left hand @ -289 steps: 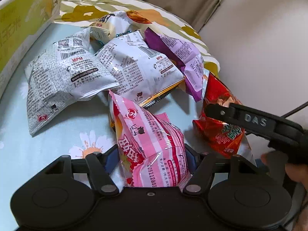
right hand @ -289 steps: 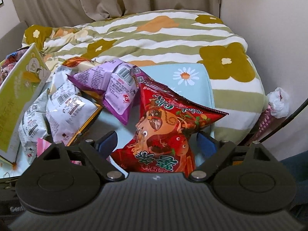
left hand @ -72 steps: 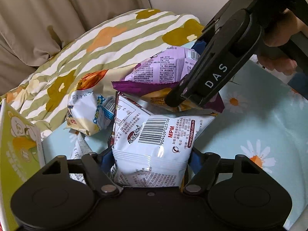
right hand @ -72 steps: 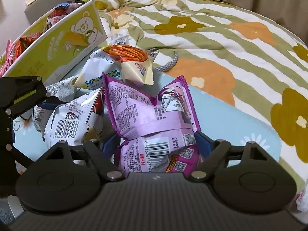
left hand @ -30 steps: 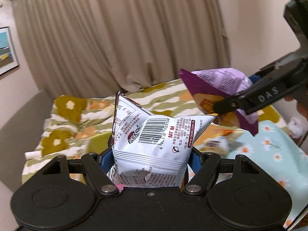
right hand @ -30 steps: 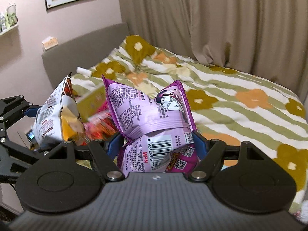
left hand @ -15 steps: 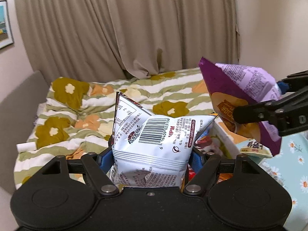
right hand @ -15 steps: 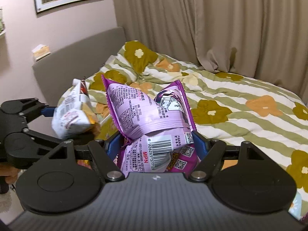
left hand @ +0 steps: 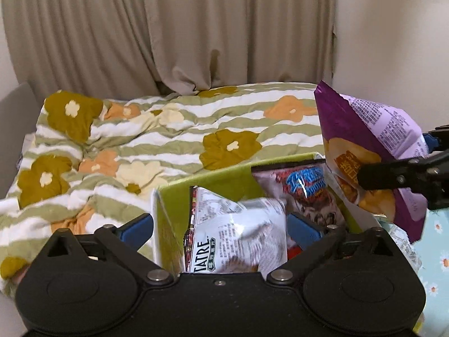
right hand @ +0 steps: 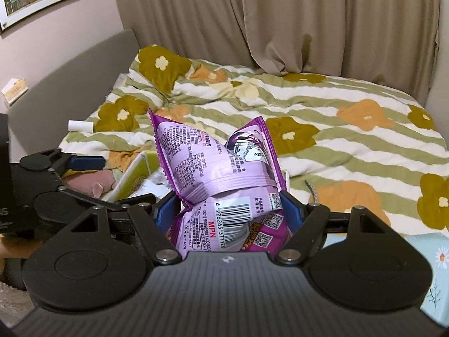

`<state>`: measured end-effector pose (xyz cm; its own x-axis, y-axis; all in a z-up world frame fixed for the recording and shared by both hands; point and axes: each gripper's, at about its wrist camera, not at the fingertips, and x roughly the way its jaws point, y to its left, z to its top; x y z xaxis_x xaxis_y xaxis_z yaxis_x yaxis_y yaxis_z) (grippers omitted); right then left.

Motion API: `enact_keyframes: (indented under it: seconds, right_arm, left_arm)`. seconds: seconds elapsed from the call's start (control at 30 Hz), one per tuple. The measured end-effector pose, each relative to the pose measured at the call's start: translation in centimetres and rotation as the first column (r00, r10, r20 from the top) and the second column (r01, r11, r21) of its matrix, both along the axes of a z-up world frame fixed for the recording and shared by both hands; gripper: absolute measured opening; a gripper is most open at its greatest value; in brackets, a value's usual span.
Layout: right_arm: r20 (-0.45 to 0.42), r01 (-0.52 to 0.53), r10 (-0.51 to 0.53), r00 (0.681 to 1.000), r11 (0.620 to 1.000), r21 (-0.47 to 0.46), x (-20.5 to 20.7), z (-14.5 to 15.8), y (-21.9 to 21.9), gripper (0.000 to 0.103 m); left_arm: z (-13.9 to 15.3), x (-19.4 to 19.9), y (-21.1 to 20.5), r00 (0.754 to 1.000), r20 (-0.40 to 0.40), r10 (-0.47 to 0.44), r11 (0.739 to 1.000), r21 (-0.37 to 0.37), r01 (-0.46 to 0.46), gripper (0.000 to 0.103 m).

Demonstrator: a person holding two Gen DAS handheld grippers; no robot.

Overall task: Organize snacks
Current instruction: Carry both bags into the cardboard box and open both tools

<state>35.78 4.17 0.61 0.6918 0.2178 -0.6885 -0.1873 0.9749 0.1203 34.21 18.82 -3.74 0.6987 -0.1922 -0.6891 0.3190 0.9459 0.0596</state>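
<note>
Snacks partly boxed: the green cardboard box (left hand: 224, 179) holds several packets, including a white crinkly foil bag (left hand: 238, 233) between the left gripper (left hand: 220, 229)'s spread fingers. Right gripper (right hand: 230, 210) clamps the purple foil snack bag (right hand: 216, 168), not yet boxed.

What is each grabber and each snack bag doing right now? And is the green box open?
left gripper: open, its blue fingers spread wide.
white snack bag: loose between the open fingers, blurred, over the box.
green box: open at the top, with snack bags inside.
red and blue snack bag: lying inside the box.
right gripper: shut on the purple bag.
purple snack bag: pinched, crumpled, held up in the air.
</note>
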Motion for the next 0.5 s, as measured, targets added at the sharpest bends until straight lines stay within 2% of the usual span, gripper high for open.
enact_keyframes:
  seconds: [0.3,0.5]
  right_arm:
    - [0.014,-0.075,0.075,0.997,0.997,0.010,-1.0,0.7,1.2,0.091]
    - [-0.005,-0.133,0.134,0.991,0.990,0.040,-0.8,0.7,2.9,0.092]
  left_arm:
    - [1.6,-4.5,1.8,0.996,0.026,0.087,0.996,-0.014,-0.087,0.103]
    - [2.0,-6.0,2.6,0.990,0.027,0.136,0.991,-0.020,-0.136,0.103]
